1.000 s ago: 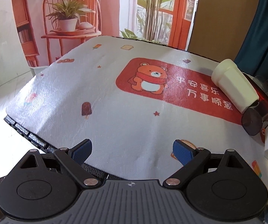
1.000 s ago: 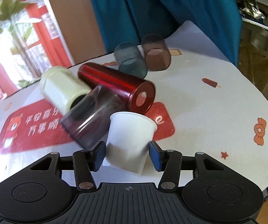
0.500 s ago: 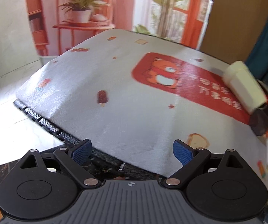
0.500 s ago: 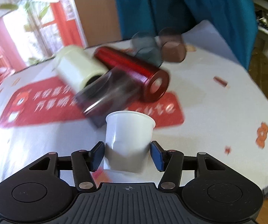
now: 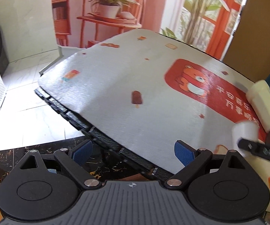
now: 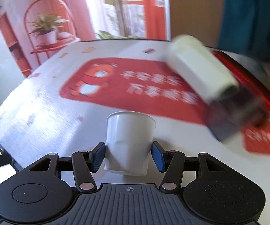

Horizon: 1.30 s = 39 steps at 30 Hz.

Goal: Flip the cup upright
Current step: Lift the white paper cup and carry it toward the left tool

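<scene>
My right gripper (image 6: 128,154) is shut on a white paper cup (image 6: 129,142), squeezing its sides. The cup stands mouth up, held just above the white tablecloth (image 6: 41,112). In the left wrist view the same cup (image 5: 244,133) shows blurred at the right edge with one right finger across it. My left gripper (image 5: 134,151) is open and empty, hanging over the table's near edge, well left of the cup.
Several cups lie on their sides at the right: a cream one (image 6: 200,67), a dark smoky one (image 6: 234,112) and a red one (image 6: 247,78). The cream cup also shows in the left wrist view (image 5: 264,105). A red bear print (image 5: 206,86) marks the cloth. Floor lies to the left.
My right gripper has swung left with the white cup, away from the pile, and turned it to upright. My left gripper has drawn back off the table's edge.
</scene>
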Tool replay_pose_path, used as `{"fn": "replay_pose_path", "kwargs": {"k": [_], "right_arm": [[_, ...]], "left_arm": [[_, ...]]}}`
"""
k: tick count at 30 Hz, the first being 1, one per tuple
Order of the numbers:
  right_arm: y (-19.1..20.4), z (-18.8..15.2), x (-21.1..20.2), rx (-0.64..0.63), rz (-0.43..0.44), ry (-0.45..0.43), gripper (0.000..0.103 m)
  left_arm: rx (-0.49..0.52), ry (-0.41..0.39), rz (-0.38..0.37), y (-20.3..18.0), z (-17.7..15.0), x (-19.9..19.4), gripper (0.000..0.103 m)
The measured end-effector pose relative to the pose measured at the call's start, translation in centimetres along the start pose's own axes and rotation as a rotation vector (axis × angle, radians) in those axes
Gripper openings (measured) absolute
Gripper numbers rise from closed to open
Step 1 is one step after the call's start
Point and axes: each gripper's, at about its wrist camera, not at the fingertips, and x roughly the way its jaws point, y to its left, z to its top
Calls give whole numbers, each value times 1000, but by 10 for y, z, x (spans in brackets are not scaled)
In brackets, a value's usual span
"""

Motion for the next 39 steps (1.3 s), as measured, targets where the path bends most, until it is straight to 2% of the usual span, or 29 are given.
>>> {"fn": "replay_pose_path", "kwargs": {"k": [4, 8, 10, 12, 14, 16, 18, 24, 25, 28, 34, 39], "right_arm": [[20, 11, 7, -56, 87, -14, 51], [22, 12, 4, -91, 107, -11, 53], [16, 10, -3, -84, 105, -11, 61], [8, 7, -12, -73, 95, -16, 62], [-3, 2, -19, -61, 91, -21, 68], [-20, -9, -31, -44, 90, -30, 80], [-39, -22, -41, -36, 49, -30, 84], [-91, -56, -54, -22, -136, -3, 86], [-96, -59, -55, -14, -149, -1, 90], [-105, -62, -62, -11, -159, -25, 103], [-103, -55, -66, -64, -167, -56, 103], [-110, -49, -66, -37, -147, -65, 103]], "left_arm": [[-8, -1, 8, 5, 4, -1, 95], [-1, -14, 11, 4, 6, -5, 96], [-3, -14, 4, 2, 5, -6, 96], [-2, -11, -4, -1, 5, -7, 96], [9, -12, -11, -5, 4, -9, 96], [24, -17, -16, -12, 2, -12, 96], [41, -15, -28, -17, 0, -13, 96], [67, 30, -67, -41, -1, -6, 96], [70, 34, -77, -47, 0, -4, 96], [81, 38, -106, -63, 6, 0, 96], [110, 50, -171, -102, 26, 17, 97], [173, 80, -194, -139, 38, 43, 97]]}}
